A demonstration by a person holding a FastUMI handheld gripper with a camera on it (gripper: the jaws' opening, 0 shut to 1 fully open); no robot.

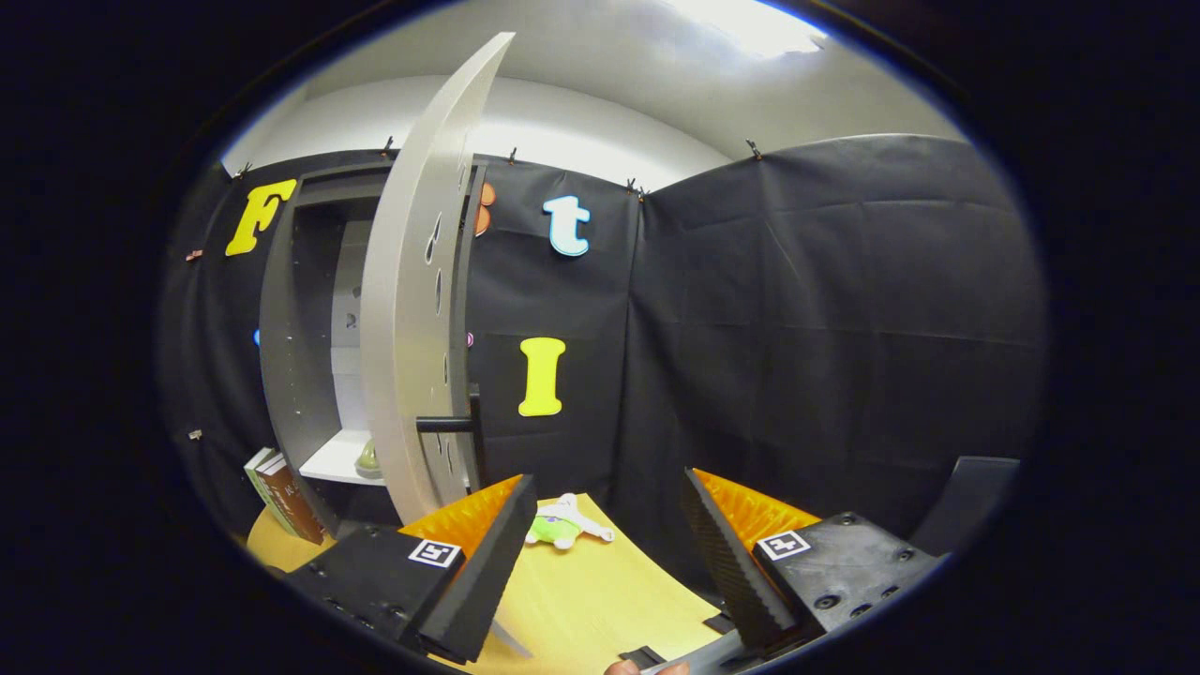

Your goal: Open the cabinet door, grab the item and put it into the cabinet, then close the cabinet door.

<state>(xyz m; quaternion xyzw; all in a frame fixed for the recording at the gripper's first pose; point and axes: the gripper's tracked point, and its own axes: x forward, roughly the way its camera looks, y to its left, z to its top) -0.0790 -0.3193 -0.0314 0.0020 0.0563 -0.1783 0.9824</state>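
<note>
- The cabinet door [412, 309] stands swung open, seen nearly edge-on, its pale inner face dotted with small holes and its dark bar handle [448, 424] sticking out toward 3 o'clock near its lower part.
- The cabinet [291, 356] behind it is dark-walled with a lighter back panel; a white shelf [339, 459] sits low inside, and a small greenish thing [368, 457] rests on it, partly hidden by the door, too unclear to identify.
- The item, a small plush toy [562, 523] in white and green, lies on the wooden surface [581, 600] just ahead of the claw, between the lines of the two fingers, nearer the left one, at about 4 o'clock from the foot of the door.
- The claw [614, 525] is held level and pointed forward toward the booth wall, its fingers spread wide apart with nothing between them; the left fingertip [517, 511] is close to the lower edge of the door, though contact cannot be judged.
- A fingertip of the person's hand [630, 667] shows at 6 o'clock beneath the claw.
- A few books [281, 492] lean at 8 o'clock from the cabinet, on the surface beside its base.
- Black cloth [825, 337] hangs behind everything; a dark shape [966, 502] at 3 o'clock from the right finger is unclear.
</note>
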